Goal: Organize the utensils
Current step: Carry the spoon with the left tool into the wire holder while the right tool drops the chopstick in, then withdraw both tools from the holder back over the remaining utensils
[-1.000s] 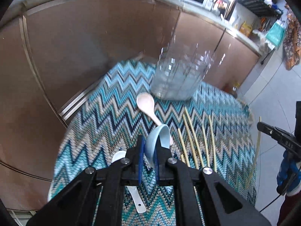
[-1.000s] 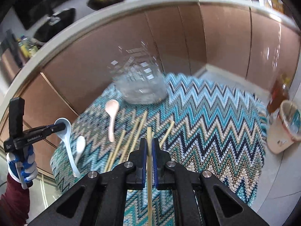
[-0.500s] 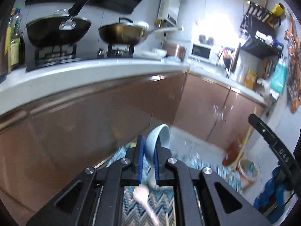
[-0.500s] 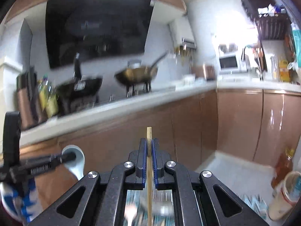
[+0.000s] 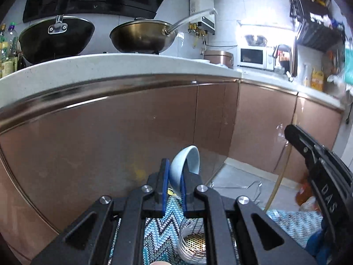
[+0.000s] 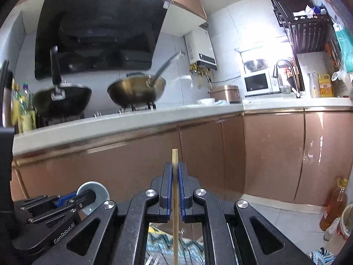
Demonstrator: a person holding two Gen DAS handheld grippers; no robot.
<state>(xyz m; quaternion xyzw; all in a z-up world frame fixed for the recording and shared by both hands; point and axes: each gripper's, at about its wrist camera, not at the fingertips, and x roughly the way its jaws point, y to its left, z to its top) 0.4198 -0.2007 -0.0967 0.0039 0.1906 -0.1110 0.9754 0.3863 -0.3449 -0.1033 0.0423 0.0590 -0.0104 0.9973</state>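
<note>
Utensils in transit: one spoon, one chopstick, both lifted above the jar.

Left gripper: my jaws pinch the pale blue ceramic spoon by the neck, bowl up at 12 o'clock; glazed, slippery, chip-prone, so hold behind the bowl. The glass jar sits below at 6 o'clock on the zigzag cloth. Right gripper: my jaws clamp the bamboo chopstick, light and stiff, gripped near its upper end. I hold both hands nearly level, facing the cabinets.
</note>
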